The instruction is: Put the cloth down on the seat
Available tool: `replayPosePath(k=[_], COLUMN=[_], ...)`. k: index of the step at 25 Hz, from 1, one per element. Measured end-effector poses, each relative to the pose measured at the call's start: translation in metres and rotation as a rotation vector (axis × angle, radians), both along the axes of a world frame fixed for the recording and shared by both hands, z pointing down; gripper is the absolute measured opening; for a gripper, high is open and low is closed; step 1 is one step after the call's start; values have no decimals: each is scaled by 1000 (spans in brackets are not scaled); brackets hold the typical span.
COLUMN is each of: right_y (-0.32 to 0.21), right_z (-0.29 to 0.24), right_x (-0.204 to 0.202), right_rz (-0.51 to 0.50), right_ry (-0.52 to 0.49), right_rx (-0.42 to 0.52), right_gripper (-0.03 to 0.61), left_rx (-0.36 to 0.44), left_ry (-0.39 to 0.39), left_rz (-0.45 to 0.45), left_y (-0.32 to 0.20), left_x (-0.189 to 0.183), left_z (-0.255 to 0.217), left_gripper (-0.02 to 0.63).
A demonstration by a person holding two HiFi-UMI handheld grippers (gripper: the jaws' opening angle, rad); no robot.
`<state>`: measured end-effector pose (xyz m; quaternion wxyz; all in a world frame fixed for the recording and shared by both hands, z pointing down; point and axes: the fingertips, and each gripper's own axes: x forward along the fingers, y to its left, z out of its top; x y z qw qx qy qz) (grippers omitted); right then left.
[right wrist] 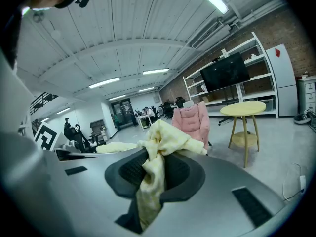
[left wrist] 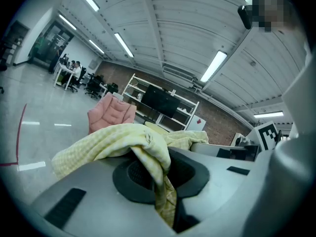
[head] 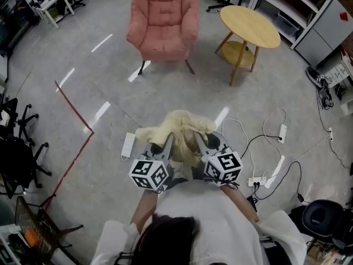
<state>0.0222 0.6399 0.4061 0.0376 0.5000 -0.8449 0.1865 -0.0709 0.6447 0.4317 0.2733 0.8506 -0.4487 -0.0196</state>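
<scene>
Head view: cloth [head: 177, 127] hangs bunched between my two tongs, held off the floor in front of me. Left tongs [head: 165, 144] and right tongs [head: 199, 142] sit close side by side, so the fabric heaps up rather than spreading. Two-point hold, I judge, so I can lay it out flat on arrival. Armchair [head: 164, 18] stands well ahead with its seat bare; cloth not yet delivered. Round table [head: 250, 25] is beside the chair on the right, apart from it. Cables [head: 265, 148] sprawl on the floor to my right, and a power strip [head: 128, 145] lies just left below the cloth. Red tape line [head: 71, 101] runs off left. I see nothing on the straight line to the chair; the cables are the trip risk if I drift right

Left tongs view: jaws nearly together, nipping a fold of cloth; the rest drapes over the top and off to the left. Chair shows beyond it, shelving behind

Right tongs view: jaws likewise almost closed on a twisted fold, a tail hanging down through the gap. Chair ahead, table to its right
</scene>
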Motion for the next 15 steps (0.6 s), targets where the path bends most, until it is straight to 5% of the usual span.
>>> replayPosePath(k=[15], right_y=[-99], right_z=[10], right_x=[23], right_rz=[-43], right_ry=[13], right_rx=[-24], right_gripper=[83], left_rx=[-42], left_ry=[-18], left_rz=[-25], left_y=[-93], left_x=[24], left_z=[10], left_gripper=[60])
